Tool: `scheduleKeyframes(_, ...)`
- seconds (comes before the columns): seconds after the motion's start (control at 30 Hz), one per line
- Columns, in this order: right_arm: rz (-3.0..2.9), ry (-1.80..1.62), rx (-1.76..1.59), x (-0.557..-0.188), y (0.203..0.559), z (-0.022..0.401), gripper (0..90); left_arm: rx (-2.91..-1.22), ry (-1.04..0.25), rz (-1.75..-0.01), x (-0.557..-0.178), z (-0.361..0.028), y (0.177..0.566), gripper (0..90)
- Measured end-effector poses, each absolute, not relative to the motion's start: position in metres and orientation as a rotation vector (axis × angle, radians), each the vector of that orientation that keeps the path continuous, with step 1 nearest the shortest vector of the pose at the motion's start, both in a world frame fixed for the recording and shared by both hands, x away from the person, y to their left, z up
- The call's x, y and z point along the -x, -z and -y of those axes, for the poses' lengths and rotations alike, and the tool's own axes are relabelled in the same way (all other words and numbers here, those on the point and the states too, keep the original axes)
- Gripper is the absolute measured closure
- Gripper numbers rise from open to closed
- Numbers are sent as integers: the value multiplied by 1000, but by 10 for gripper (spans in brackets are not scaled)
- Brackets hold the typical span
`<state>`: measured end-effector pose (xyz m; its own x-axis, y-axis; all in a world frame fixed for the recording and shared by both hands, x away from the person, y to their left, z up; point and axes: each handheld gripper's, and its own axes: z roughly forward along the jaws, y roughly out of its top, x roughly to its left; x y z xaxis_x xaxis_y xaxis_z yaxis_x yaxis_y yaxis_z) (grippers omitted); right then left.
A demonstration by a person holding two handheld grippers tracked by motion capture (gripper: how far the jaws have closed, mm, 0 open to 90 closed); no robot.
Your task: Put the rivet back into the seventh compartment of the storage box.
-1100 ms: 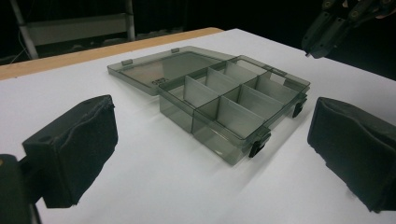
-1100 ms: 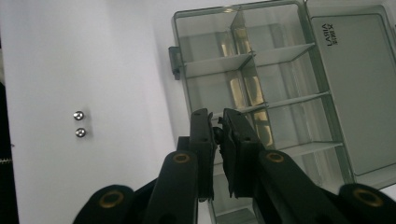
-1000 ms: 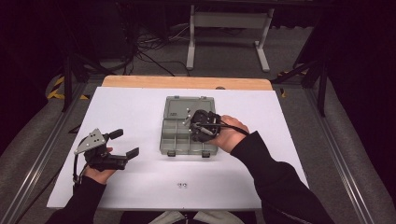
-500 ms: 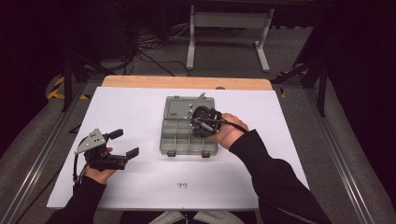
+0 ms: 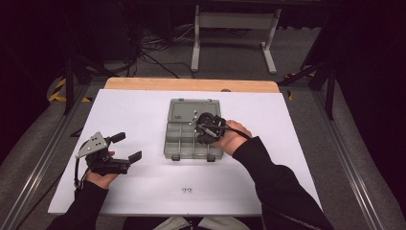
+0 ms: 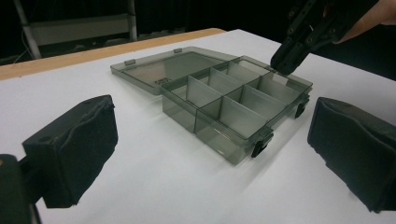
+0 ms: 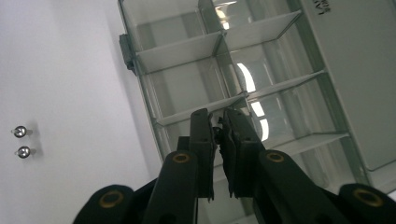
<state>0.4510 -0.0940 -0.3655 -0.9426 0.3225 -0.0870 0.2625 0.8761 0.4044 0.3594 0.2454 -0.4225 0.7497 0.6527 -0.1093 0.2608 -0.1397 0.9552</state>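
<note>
Right tool [image 7: 218,122] closed above organizer box [image 5: 184,136]

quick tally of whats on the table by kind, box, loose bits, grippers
clear compartment box: 1
small silver balls: 2
left gripper: 1
right gripper: 1
total: 5

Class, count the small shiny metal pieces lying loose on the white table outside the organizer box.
2. The two metal pieces lie side by side near the table's front edge, apart from the organizer box. A further one may be pinched in the right gripper.
</note>
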Motion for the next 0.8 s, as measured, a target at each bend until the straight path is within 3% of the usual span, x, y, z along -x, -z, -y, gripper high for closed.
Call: scheduleKeyframes(0.8, -2952, -489, -441, -454, 399, 86, 825, -1714, -396, -732, -359, -248, 422, 21)
